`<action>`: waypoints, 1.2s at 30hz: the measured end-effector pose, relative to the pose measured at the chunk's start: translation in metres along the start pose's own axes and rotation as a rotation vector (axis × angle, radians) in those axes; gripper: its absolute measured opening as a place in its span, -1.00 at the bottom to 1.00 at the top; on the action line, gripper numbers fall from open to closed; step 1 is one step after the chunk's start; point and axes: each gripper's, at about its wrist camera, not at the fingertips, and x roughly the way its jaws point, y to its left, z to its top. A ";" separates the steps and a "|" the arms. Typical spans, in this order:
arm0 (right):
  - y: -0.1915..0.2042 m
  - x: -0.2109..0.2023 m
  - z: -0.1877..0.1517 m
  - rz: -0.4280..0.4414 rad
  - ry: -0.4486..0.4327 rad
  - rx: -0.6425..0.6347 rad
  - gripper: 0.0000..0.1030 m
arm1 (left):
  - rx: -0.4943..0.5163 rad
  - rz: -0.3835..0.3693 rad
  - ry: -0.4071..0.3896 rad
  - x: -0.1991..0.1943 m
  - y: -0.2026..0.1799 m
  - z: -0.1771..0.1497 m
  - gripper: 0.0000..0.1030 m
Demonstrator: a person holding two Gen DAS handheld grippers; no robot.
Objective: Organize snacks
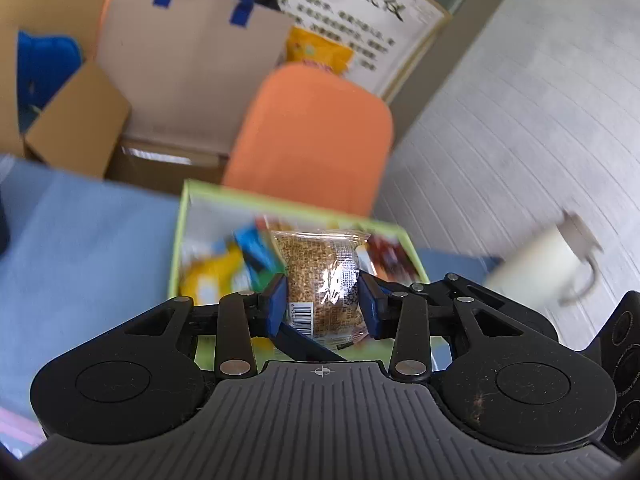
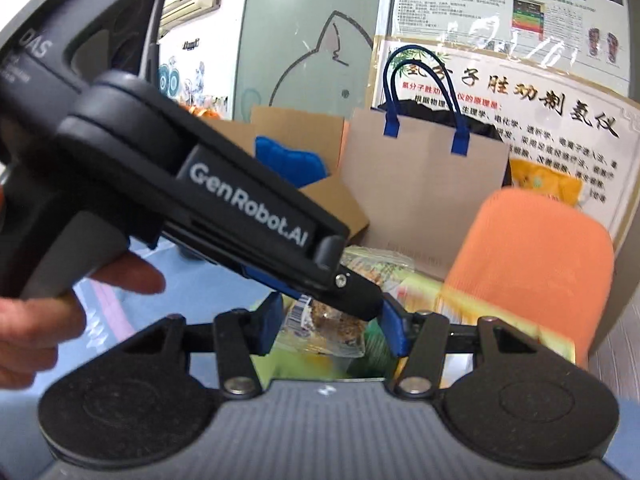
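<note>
My left gripper (image 1: 323,304) is shut on a clear-wrapped brown grain bar (image 1: 320,280) and holds it above a light-green snack box (image 1: 188,200) with several colourful packets inside. In the right wrist view, the left gripper's body (image 2: 248,216) crosses the frame from the upper left, and its tip holds the same grain bar (image 2: 324,326) between my right gripper's blue fingers (image 2: 392,330). My right gripper (image 2: 330,330) stands open around the bar, not clamping it. The green box (image 2: 420,288) lies blurred behind.
The box sits on a blue tabletop (image 1: 88,240). An orange chair back (image 1: 312,136) stands just beyond it. Behind are a brown paper bag with blue handles (image 1: 192,60), cardboard boxes (image 1: 76,120) and a yellow packet (image 1: 316,52). A white mug (image 1: 548,256) is at right.
</note>
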 end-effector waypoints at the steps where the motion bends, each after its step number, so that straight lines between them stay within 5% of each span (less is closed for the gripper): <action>1: -0.006 0.009 0.006 0.002 0.003 -0.001 0.10 | -0.005 0.014 0.000 0.007 0.003 0.010 -0.67; 7: -0.036 0.065 0.013 0.020 0.070 0.019 0.13 | -0.020 0.100 0.028 0.048 0.032 0.034 -0.66; 10: -0.045 0.080 0.011 0.024 0.082 0.029 0.38 | -0.057 0.085 0.007 0.054 0.047 0.038 -0.17; 14: -0.048 0.043 0.011 -0.001 -0.017 0.041 0.63 | -0.038 0.069 -0.124 0.020 0.046 0.031 0.31; 15: -0.047 0.028 0.010 -0.006 -0.047 0.050 0.86 | -0.032 0.072 -0.151 0.009 0.043 0.029 0.33; 18: -0.041 -0.016 0.000 -0.049 -0.118 0.049 0.92 | -0.023 0.054 -0.208 -0.024 0.035 0.011 0.39; 25: -0.014 -0.102 -0.064 -0.148 -0.108 0.186 0.98 | -0.049 0.088 -0.282 -0.087 0.015 -0.071 0.64; 31: 0.002 -0.143 -0.127 -0.253 0.000 0.416 0.99 | -0.070 0.221 -0.282 -0.121 -0.005 -0.170 0.70; 36: 0.024 -0.188 -0.177 -0.404 -0.027 0.577 0.99 | 0.019 0.338 -0.262 -0.126 -0.027 -0.238 0.75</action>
